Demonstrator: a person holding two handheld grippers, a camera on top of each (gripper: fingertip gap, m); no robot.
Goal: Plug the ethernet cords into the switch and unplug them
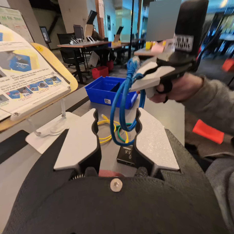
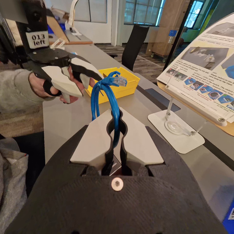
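Observation:
My right gripper (image 2: 115, 111) is shut on a coiled blue ethernet cord (image 2: 114, 101) and holds it up in the air. The cord's clear plug (image 2: 119, 81) points right above the fingers. In the left wrist view the right gripper (image 1: 134, 79) holds the blue cord (image 1: 114, 111), whose loops hang down above the table. My left gripper (image 1: 117, 114) is open and empty, with the hanging loop between its fingers. The small black switch (image 1: 126, 155) lies on the grey table below it and also shows in the right wrist view (image 2: 115, 165). A yellow cord (image 1: 107, 126) and a green cord (image 1: 119, 133) lie coiled beyond the switch.
A blue bin (image 1: 101, 92) stands on the table (image 1: 158, 114) behind the cords. A yellow bin (image 2: 126, 81) stands past the left gripper (image 2: 92, 87). A tilted instruction board (image 1: 25, 76) on a white stand (image 2: 177, 133) is beside them. Desks and chairs fill the background. One gripper's finger ends stand about 7 cm off the other's. From either gripper's tips it is about 25 cm to the small black switch (image 1: 126, 155).

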